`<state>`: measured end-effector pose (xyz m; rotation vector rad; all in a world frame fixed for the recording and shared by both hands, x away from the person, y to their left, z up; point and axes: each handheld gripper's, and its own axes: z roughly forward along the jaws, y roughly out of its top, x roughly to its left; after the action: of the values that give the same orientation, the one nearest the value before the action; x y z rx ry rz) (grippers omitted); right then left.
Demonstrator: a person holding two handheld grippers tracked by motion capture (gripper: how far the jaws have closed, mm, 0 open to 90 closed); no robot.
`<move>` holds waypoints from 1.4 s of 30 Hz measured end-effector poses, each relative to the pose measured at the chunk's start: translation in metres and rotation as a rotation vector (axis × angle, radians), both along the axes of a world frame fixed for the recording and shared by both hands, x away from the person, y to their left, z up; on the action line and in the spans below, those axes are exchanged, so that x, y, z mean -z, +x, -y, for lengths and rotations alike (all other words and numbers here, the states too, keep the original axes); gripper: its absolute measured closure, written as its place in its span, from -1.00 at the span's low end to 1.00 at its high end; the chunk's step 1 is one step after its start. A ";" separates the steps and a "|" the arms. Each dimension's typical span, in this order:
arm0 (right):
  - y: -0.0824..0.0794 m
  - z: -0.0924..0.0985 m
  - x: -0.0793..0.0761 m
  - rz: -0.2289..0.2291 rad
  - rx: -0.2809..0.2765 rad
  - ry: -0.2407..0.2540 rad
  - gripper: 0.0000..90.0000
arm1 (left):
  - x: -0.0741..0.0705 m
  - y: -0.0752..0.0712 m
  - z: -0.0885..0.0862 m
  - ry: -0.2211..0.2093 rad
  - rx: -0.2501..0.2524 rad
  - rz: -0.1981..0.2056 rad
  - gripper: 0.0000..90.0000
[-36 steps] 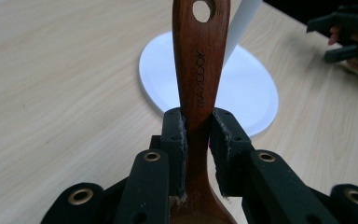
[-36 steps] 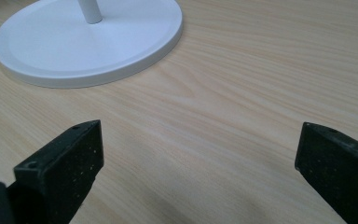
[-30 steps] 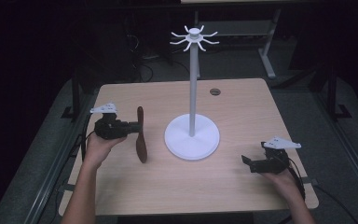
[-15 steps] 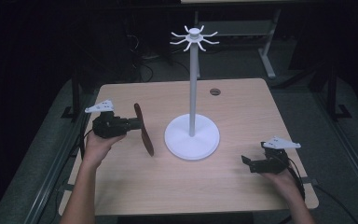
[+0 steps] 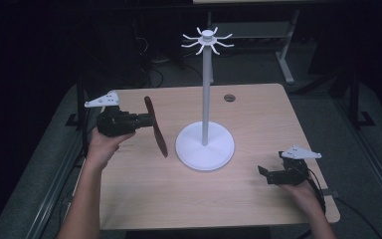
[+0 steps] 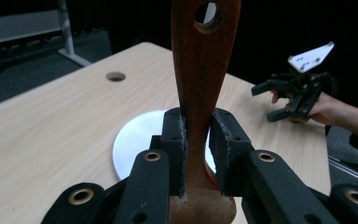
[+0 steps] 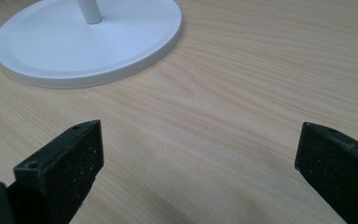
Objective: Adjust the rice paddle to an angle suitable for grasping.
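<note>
We have a dark wooden spoon [image 6: 200,93] clamped in the left hand-held gripper [image 6: 198,154], and it hangs clear of the desk [image 5: 144,199], left of the white stand [image 5: 205,144]. In the left gripper view both pads press on the flat handle just above the bowl, which sits down between the jaws, and the handle rises away from us to a round hanging hole [image 6: 206,14] at its tip. In the high view the spoon [image 5: 155,127] slants, one end up and away, the other down toward the stand's base.

We judge the step in hand to be the carry: the spoon is off the desk and not yet on the rack. The stand's pole ends in a ring of short hooked prongs [image 5: 207,40], well above the spoon. Our next move, as we read it, calls for lifting higher, bringing the holed end toward one prong, and lining the hole up so the prong passes through before the jaws let go. The grip is far from the hole, so the tip may wobble.

The right hand-held gripper [image 7: 198,168] rests low at the near right of the desk, jaws spread wide with bare wood between them and nothing held.

Faint stamped lettering runs along the handle [image 6: 199,88]; we cannot read it. We can read no other label.
</note>
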<state>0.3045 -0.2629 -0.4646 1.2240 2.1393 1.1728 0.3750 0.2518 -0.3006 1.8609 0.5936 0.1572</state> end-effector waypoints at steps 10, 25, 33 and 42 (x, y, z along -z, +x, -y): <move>0.000 -0.001 0.001 -0.001 0.006 -0.003 -0.98 | -0.045 -0.001 0.015 0.004 0.044 0.057 0.68; -0.001 -0.001 0.000 0.001 0.011 -0.007 -0.98 | -0.084 0.015 0.038 0.033 0.095 0.116 0.68; -0.001 0.000 0.000 0.004 0.010 -0.003 -0.98 | -0.098 0.020 0.047 0.021 0.113 0.131 0.68; 0.000 0.000 0.000 0.007 0.010 -0.004 -0.98 | -0.116 0.028 0.061 0.023 0.131 0.155 0.68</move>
<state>0.3040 -0.2630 -0.4646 1.2259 2.1274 1.1658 0.4030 0.1911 -0.1846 1.8833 0.3635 0.2204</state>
